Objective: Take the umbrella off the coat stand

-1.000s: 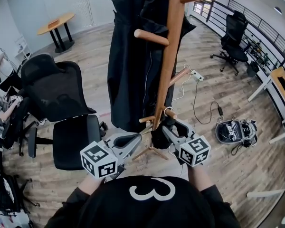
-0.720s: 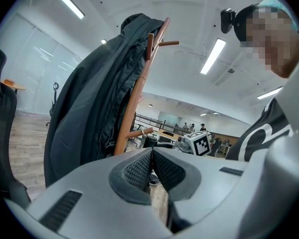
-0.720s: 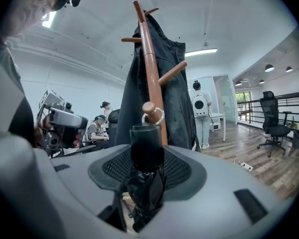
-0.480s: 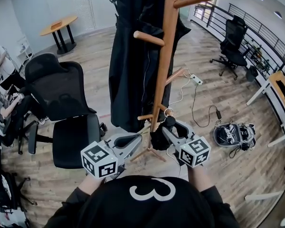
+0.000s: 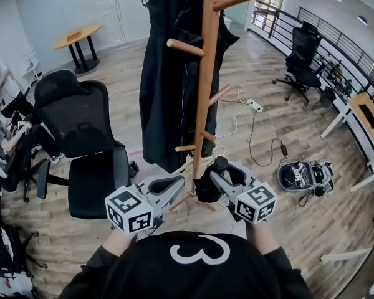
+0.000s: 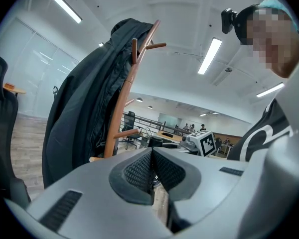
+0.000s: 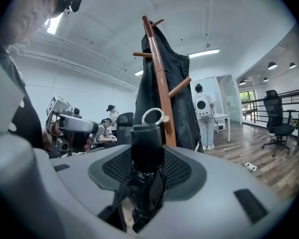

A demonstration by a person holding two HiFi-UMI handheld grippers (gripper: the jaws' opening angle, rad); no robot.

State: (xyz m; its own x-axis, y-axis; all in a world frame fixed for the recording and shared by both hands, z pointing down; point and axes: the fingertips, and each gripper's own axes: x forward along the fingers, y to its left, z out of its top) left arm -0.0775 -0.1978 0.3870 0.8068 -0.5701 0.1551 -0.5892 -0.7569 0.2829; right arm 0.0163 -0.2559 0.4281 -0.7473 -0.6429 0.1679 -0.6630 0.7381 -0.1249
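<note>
Black compact umbrella [image 7: 147,146], folded up, with a stubby cylinder handle and a white ring loop [image 7: 153,116] on top. It's clamped upright between the mesh pads of the right gripper [image 7: 147,169], handle sticking up past the jaws and the bunched canopy hanging below. It sits right beside the wooden coat stand [image 5: 203,92], low down near a bottom peg; can't tell if the loop's hooked on it. The left gripper [image 6: 152,169] is clenched on nothing.
</note>
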